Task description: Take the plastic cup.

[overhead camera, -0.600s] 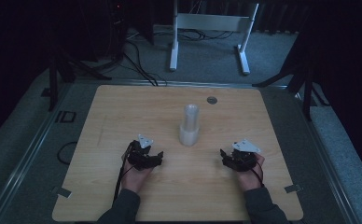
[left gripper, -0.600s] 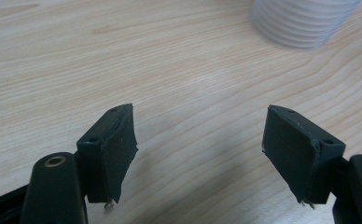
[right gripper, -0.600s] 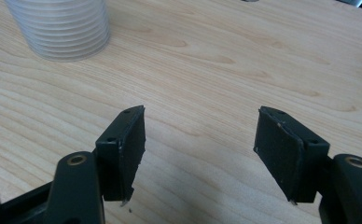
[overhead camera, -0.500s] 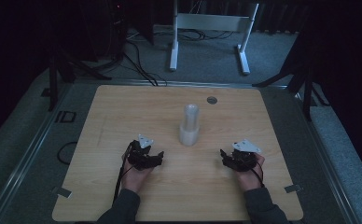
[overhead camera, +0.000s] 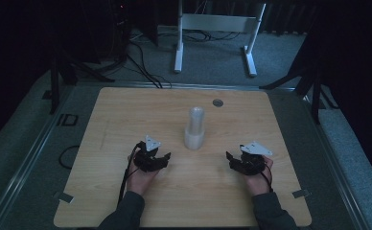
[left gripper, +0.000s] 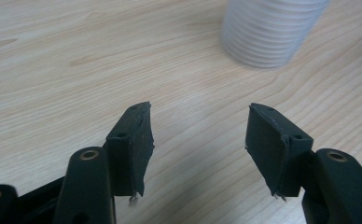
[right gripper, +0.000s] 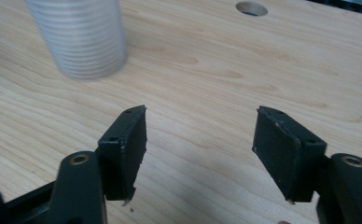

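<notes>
On the desk (overhead camera: 126, 120), near its centre, a stack of white ribbed cups (overhead camera: 194, 128) stands upright, its base on the wood. The left tool (overhead camera: 151, 159) rests low over the desk on the near left side of the stack, apart from it; the right tool (overhead camera: 245, 162) sits on the near right side, likewise apart. In the left gripper view, the left tool (left gripper: 198, 140) has its jaws spread with bare wood between them, and the cups (left gripper: 270, 30) stand ahead and to the right, not touched. In the right gripper view, the right tool (right gripper: 200, 140) also has its jaws spread over bare wood, with the cups (right gripper: 83, 35) ahead and to the left. A round hole (right gripper: 251, 8) lies in the desk beyond the stack.
</notes>
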Demonstrator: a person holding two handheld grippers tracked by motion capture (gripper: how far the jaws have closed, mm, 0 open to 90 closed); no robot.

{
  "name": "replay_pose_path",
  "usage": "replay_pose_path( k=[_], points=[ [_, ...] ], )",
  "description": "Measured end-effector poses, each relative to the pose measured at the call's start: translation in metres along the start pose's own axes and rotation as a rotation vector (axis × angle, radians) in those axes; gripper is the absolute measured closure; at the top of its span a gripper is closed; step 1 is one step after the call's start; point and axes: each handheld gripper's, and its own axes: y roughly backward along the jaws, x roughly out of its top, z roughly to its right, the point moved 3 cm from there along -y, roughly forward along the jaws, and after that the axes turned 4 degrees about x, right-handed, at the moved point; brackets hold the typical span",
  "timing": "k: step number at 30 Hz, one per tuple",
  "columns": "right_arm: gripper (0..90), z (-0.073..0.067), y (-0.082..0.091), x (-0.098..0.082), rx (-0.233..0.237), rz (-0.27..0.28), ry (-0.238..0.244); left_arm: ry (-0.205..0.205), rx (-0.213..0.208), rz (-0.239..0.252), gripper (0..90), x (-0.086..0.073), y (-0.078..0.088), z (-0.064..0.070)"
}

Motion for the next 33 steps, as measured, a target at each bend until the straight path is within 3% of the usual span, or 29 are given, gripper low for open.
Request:
replay_pose_path(
  k=[4,6,12,18,23,25,33],
  points=[
    [36.4,-0.001,0.002,0.004,0.015,0.006,0.001,-0.014,-0.006,0.014,40.3,0.004,0.0,0.001],
    [36.9,-0.005,0.005,0.013,0.033,0.017,0.021,-0.026,-0.038,0.046,39.3,0.012,0.0,0.004],
    [41.0,-0.012,0.007,0.03,0.071,0.046,0.058,-0.057,-0.084,0.062,37.2,0.023,-0.002,0.012],
    [41.6,-0.019,0.007,0.049,0.097,0.062,0.101,-0.09,-0.085,0.071,37.0,0.029,-0.006,0.019],
    [41.3,-0.02,0.007,0.058,0.111,0.071,0.104,-0.096,-0.091,0.076,35.8,0.032,-0.008,0.023],
    [40.2,-0.022,0.006,0.07,0.123,0.077,0.113,-0.104,-0.096,0.08,35.1,0.037,-0.011,0.027],
    [33.3,-0.027,-0.001,0.088,0.179,0.054,0.123,-0.095,-0.112,0.099,29.3,0.046,-0.02,0.034]
  ],
)
